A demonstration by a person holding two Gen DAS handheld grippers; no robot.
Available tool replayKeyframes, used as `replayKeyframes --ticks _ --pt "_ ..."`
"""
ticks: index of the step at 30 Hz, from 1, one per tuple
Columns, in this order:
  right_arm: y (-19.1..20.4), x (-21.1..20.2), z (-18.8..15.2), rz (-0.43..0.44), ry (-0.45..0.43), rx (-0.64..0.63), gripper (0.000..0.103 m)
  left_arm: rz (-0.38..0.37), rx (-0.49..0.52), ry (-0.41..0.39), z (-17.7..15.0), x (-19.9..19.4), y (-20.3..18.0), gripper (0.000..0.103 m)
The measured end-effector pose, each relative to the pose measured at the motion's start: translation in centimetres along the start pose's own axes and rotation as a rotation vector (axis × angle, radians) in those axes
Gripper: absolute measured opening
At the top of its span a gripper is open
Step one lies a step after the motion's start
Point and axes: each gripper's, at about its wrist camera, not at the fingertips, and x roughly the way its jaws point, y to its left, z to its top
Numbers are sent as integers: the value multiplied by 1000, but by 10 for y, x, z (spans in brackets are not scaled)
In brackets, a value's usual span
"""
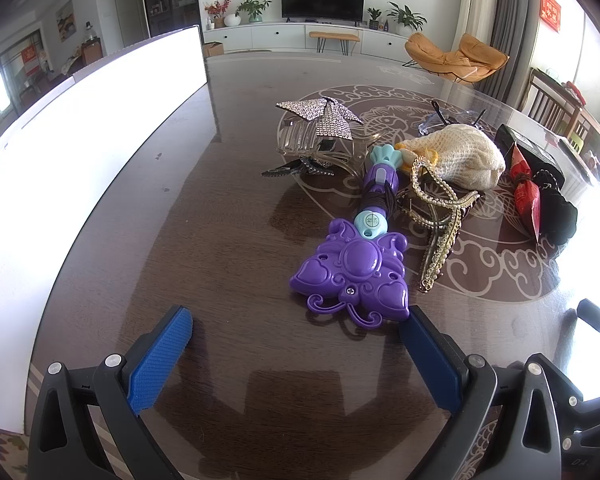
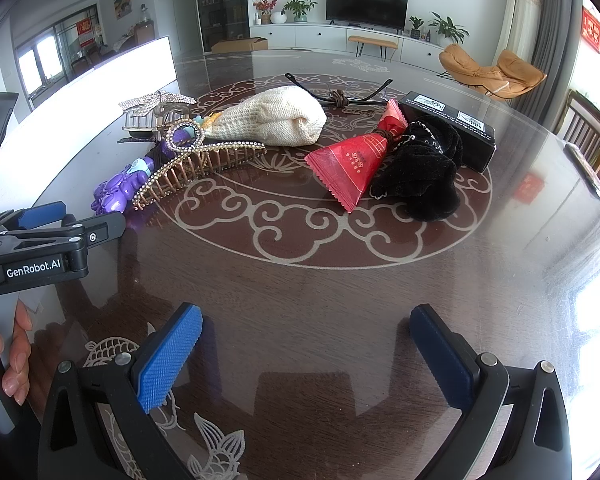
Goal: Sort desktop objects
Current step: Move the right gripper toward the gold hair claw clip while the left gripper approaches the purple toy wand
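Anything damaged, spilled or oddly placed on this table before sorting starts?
Nothing looks damaged or spilled. The items are simply jumbled: the gold hair claw leans on the purple toy wand, and the red packet rests against the black scrunchie. Both grippers are open.

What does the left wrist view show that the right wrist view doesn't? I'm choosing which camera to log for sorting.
Only the left wrist view shows the whole purple toy wand close to the open left gripper. Only the right wrist view shows the black box clearly, and the open right gripper. Both show the red packet, cream knitted pouch, black scrunchie and gold hair clip.
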Motion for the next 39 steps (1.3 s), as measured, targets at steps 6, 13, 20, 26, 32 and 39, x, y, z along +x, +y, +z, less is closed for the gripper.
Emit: replayKeyframes --ticks 6,13,20,26,32,39 --pt "0 0 0 0 0 0 103 0 0 0 0 0 0 103" --pt "0 0 0 0 0 0 103 26 -44 5 3 0 6 103" --pt "-1 2 8 37 40 -26 103 31 -122 -6 4 -1 17 103" --pt "0 2 49 150 -23 25 103 51 -173 -68 6 -11 26 103" --pt "47 23 98 285 -90 -71 102 78 -245 -162 5 -28 43 103" --pt "82 66 108 236 -5 -314 62 54 -315 -164 2 -27 57 103"
